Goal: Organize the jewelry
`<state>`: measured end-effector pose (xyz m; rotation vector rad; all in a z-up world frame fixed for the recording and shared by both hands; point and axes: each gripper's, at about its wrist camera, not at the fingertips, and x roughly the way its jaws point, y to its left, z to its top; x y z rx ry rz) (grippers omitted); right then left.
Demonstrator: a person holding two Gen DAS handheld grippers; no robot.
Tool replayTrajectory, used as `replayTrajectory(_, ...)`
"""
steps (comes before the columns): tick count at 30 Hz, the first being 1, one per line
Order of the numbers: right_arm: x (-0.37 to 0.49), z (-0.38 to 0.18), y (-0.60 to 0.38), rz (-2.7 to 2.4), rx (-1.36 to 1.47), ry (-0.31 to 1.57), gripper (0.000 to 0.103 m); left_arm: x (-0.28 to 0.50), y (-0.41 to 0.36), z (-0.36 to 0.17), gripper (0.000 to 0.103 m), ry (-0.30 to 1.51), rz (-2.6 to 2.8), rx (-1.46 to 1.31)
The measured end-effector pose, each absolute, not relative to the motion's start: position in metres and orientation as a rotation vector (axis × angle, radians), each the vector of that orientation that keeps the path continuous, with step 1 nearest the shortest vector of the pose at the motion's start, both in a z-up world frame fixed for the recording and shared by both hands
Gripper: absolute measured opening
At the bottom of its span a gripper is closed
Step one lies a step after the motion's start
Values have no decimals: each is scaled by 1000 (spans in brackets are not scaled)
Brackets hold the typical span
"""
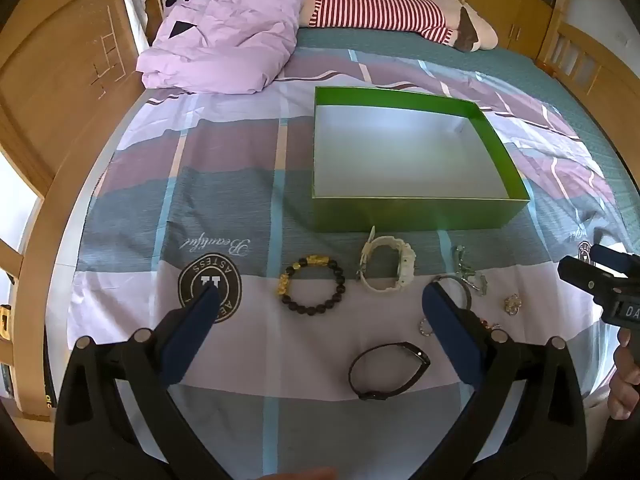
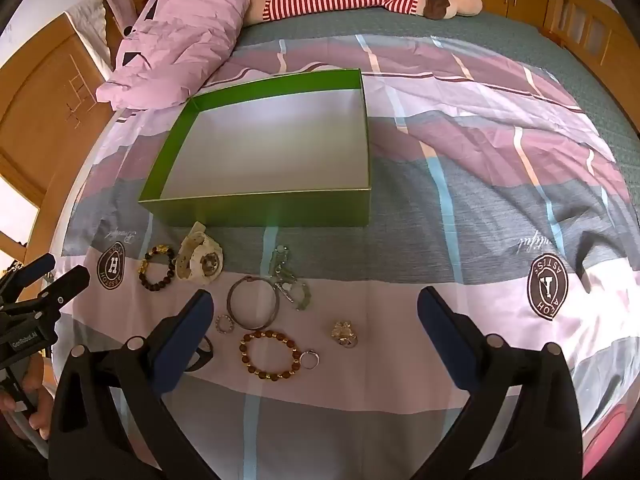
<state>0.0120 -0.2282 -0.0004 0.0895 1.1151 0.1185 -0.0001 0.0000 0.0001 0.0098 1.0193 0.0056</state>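
Lying on a patchwork bedspread (image 1: 224,184): shallow green cardboard box with pale grey interior (image 1: 416,216), nothing inside it. Near side of box, in a loose row: black beaded bracelet with gold charms (image 1: 313,288); white plastic wristwatch (image 1: 386,266); plain silver bangle (image 2: 253,307); tangled pale green pendant chain (image 2: 289,282). Nearer than these: slim black band watch (image 1: 389,371); amber beaded bracelet (image 2: 270,355); small silver ring (image 2: 309,359); gold ornament, possibly a brooch (image 2: 345,333). Left gripper (image 1: 320,316): jaws spread wide, holding nothing, above the black beaded bracelet. Right gripper (image 2: 314,318): jaws likewise spread, unladen.
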Motion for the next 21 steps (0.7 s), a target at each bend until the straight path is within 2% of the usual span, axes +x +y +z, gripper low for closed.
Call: replayTrajectory(21, 8, -1, -227, 118, 78, 1122, 102, 0, -1, -3, 101, 1038, 1, 3)
